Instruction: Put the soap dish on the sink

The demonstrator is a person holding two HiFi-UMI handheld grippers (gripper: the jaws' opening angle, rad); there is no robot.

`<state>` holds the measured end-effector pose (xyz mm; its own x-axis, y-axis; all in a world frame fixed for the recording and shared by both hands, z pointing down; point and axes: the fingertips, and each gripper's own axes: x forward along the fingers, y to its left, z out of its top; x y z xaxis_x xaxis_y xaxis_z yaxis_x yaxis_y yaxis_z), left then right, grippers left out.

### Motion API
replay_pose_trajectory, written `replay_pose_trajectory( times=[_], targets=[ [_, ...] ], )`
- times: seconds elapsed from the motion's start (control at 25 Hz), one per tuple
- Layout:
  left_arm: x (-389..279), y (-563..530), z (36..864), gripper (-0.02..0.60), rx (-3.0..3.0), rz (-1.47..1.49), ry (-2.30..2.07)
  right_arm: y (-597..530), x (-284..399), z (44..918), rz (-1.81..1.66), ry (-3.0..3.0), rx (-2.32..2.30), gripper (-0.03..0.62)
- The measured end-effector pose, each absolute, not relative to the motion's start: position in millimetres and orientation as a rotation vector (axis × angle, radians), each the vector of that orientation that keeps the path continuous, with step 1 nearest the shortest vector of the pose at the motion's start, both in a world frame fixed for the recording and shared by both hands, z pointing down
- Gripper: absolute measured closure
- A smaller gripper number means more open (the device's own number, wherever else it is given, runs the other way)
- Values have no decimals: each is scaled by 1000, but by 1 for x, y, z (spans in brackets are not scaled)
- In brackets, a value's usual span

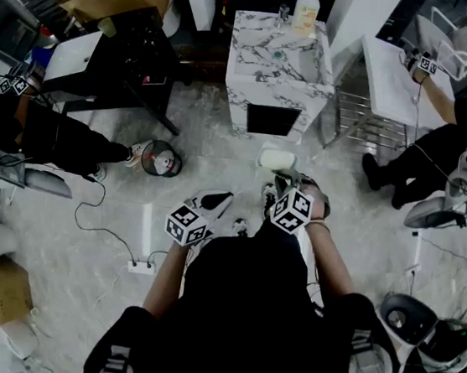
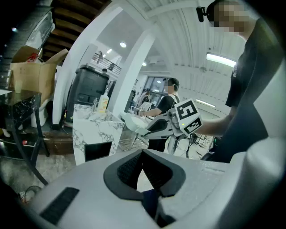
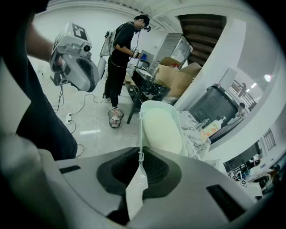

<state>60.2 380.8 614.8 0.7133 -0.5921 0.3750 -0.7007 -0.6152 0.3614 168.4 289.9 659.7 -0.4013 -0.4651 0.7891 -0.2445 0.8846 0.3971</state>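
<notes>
From the head view, the right hand-held gripper (image 1: pixel 278 177) holds the pale soap dish (image 1: pixel 276 158) above the floor, well short of the marble sink (image 1: pixel 251 57), with the left hand-held gripper (image 1: pixel 217 199) beside it. The left gripper view shows its jaws together with nothing between them. The right gripper view shows the jaws clamped on the dish's rim.

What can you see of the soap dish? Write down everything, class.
The soap dish is a pale oval tray with a raised rim, plastic by its look. The right gripper holds it in the air by the rim, tilted on edge, with a white tag hanging from that rim. It has not reached the marble sink and touches nothing else.
</notes>
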Motion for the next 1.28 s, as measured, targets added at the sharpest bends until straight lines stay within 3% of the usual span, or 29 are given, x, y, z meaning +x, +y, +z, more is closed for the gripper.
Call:
replay_pose_trajectory(
  times=[1.28],
  targets=[
    [28, 390, 621, 583, 2412, 271, -1016, 300, 138, 660, -277, -2018, 504, 578]
  ],
)
